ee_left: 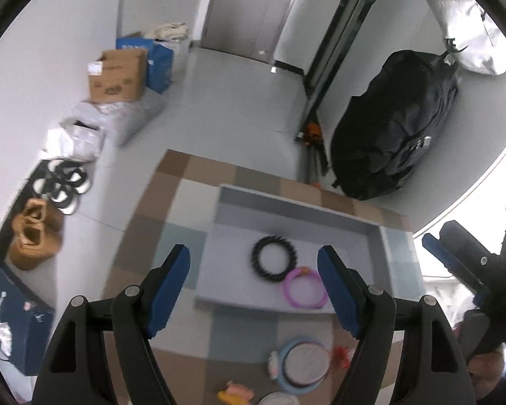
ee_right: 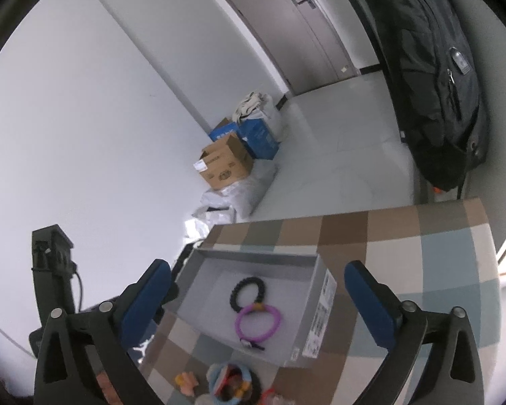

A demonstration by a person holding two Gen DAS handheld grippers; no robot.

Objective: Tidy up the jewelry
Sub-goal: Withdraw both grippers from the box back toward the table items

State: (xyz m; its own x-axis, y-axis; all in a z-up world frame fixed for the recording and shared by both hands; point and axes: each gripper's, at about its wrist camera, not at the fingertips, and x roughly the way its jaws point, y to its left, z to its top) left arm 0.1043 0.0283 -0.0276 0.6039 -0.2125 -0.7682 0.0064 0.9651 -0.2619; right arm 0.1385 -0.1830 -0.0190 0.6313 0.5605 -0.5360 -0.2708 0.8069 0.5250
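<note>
A grey shallow box (ee_left: pixel 219 236) (ee_right: pixel 313 307) sits on a checked tablecloth. Inside lie a black beaded bracelet (ee_left: pixel 274 259) (ee_right: pixel 248 291) and a purple ring bracelet (ee_left: pixel 305 288) (ee_right: pixel 259 324), touching each other. A pile of more jewelry, with a light blue ring (ee_left: pixel 297 366) (ee_right: pixel 231 383) and orange pieces, lies on the cloth in front of the box. My left gripper (ee_left: pixel 254 287) is open and empty above the box's near edge. My right gripper (ee_right: pixel 256 307) is open and empty above the box; it also shows at the right edge of the left wrist view (ee_left: pixel 462 263).
The checked tablecloth (ee_left: pixel 185 185) (ee_right: pixel 421 270) covers a small table. On the floor are cardboard boxes (ee_left: pixel 118 74) (ee_right: pixel 226 165), plastic bags, shoes (ee_left: pixel 33 233) and a black backpack (ee_left: pixel 394 128) (ee_right: pixel 431 67). A black stand (ee_right: pixel 52 270) is at the left.
</note>
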